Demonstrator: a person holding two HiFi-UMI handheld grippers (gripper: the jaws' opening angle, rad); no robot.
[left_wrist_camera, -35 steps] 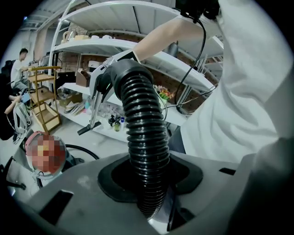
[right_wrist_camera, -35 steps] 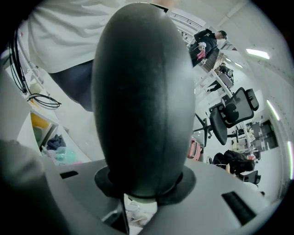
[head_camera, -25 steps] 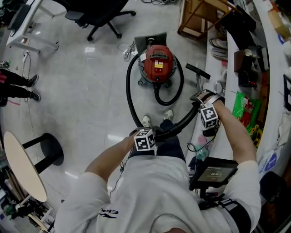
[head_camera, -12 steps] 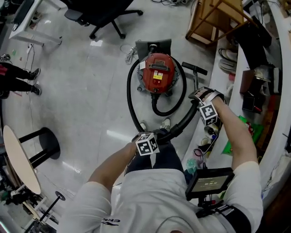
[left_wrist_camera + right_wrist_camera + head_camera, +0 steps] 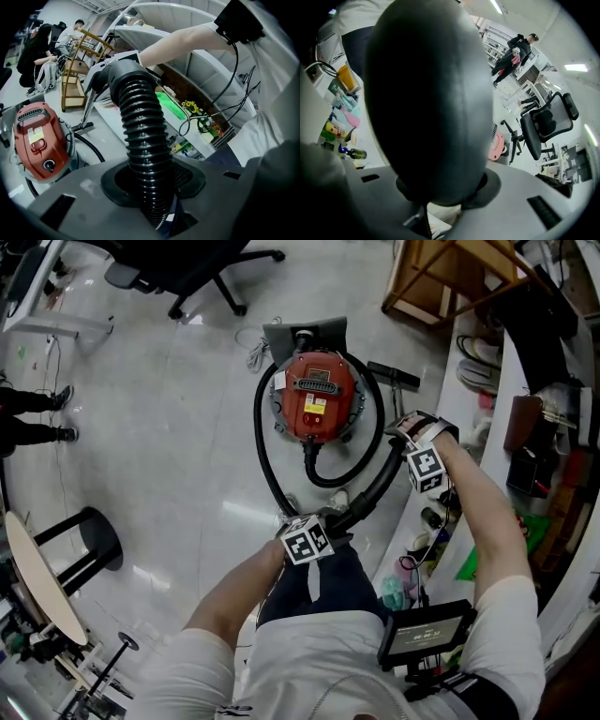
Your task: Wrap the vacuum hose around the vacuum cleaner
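Black ribbed hose (image 5: 373, 495) sits pinched in my left tool (image 5: 330, 524), its smooth cuff (image 5: 431, 103) in my right tool (image 5: 401, 442); lay it snug, untwisted, round the red vacuum cleaner (image 5: 314, 399).

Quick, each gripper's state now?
Left hand-held gripper: closed on the ribbed vacuum hose.
Right hand-held gripper: closed on the hose's smooth end, jaws just opened slightly.
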